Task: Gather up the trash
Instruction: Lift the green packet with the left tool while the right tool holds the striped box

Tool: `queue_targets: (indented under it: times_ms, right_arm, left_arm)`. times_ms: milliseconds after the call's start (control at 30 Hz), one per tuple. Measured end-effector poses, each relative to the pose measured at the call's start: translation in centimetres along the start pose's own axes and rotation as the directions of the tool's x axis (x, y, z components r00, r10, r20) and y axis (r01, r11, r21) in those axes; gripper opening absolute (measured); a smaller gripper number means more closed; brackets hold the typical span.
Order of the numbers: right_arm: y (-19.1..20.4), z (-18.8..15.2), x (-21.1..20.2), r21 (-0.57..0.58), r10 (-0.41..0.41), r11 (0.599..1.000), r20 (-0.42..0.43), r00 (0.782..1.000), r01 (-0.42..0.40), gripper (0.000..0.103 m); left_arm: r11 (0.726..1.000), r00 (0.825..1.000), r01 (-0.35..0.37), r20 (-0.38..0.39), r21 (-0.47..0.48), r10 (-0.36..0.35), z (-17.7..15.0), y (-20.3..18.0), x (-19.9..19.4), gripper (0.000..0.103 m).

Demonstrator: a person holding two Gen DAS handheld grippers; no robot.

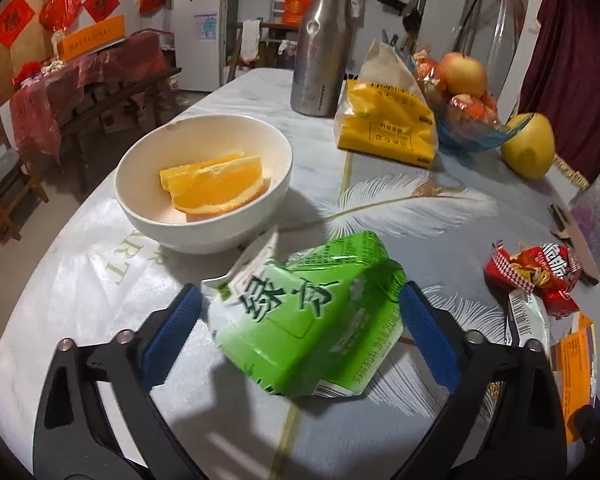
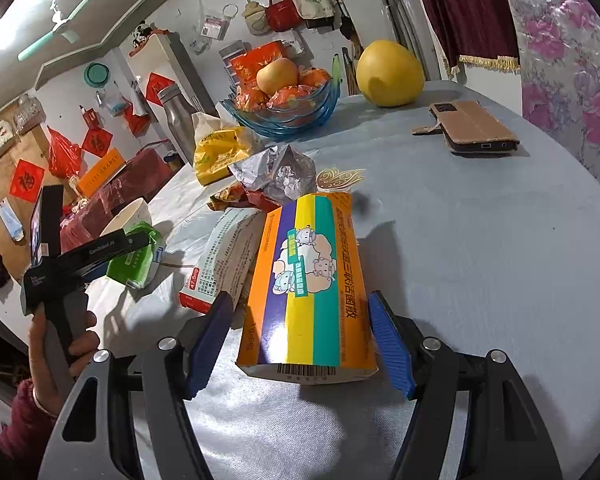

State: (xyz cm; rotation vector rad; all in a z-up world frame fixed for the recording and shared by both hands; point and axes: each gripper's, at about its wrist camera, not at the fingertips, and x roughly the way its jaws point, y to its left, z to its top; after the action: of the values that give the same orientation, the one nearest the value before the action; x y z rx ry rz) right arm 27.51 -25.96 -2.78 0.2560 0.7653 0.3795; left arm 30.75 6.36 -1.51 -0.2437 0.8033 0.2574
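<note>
1. Left wrist view: the left gripper (image 1: 300, 320) hung over the surface (image 1: 80, 280) with its jaws spread, one blue pad on each side of a crumpled green carton (image 1: 312, 320).
2. The right pad (image 1: 428, 340) sat against or just beside the carton's edge; the left pad (image 1: 172, 332) stood a little apart from it, so nothing was pinched.
3. The carton lay on the surface just in front of a white bowl (image 1: 140, 208) holding orange slices (image 1: 216, 188).
4. Behind the bowl stood a steel bottle (image 1: 320, 48), then a yellow bag (image 1: 384, 124), a blue glass dish (image 1: 468, 138) with fruit, and a pomelo (image 1: 528, 146).
5. At the right edge lay red wrappers (image 1: 536, 276).
6. Right wrist view: the right gripper (image 2: 300, 336) had its jaws spread around a striped box (image 2: 308, 284), orange, purple, yellow and teal.
7. Its right pad (image 2: 388, 344) was close to or touching the box; the left pad (image 2: 208, 340) stood clear, so the box rested on the surface (image 2: 480, 260) unpinched.
8. A white leaflet carton (image 2: 224, 256) lay just left of the box, with a foil wrapper (image 2: 276, 172) behind it.
9. A phone (image 2: 472, 128) in a brown case lay well apart at the right.
10. At the left, a hand (image 2: 60, 344) held the left gripper at the green carton (image 2: 140, 256).
</note>
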Motion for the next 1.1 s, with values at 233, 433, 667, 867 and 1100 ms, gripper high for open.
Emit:
queue_targets:
  times_ms: [233, 433, 667, 867, 1100]
  right_arm:
    - [0.1, 0.1, 0.0, -0.011, -0.008, 1.000, 0.000, 1.000, 0.008, 0.069]
    - [-0.1, 0.1, 0.0, 0.003, -0.006, 1.000, 0.004, 1.000, 0.006, 0.069]
    - [-0.1, 0.0, 0.0, 0.009, -0.008, 1.000, 0.001, 1.000, 0.008, 0.069]
    - [-0.1, 0.0, 0.1, 0.013, -0.017, 1.000, -0.002, 1.000, 0.017, 0.069]
    - [0.1, 0.0, 0.5, 0.001, -0.058, 0.998, -0.016, 0.998, 0.058, 0.069]
  left_arm:
    - [0.996, 1.000, 0.020, 0.006, 0.087, -0.021, -0.6, -0.5, -0.3, 0.079]
    - [0.954, 0.991, 0.134, -0.028, 0.268, -0.131, -1.9, -3.4, -0.7, 0.078]
    - [0.941, 0.986, 0.158, 0.003, 0.300, -0.167, -1.6, -4.9, -1.2, 0.091]
    - [0.927, 0.988, 0.151, -0.065, 0.344, -0.137, -0.9, -6.5, 1.6, 0.091]
    - [0.923, 0.971, 0.236, -0.051, 0.302, -0.232, -1.2, -5.3, 0.3, 0.073]
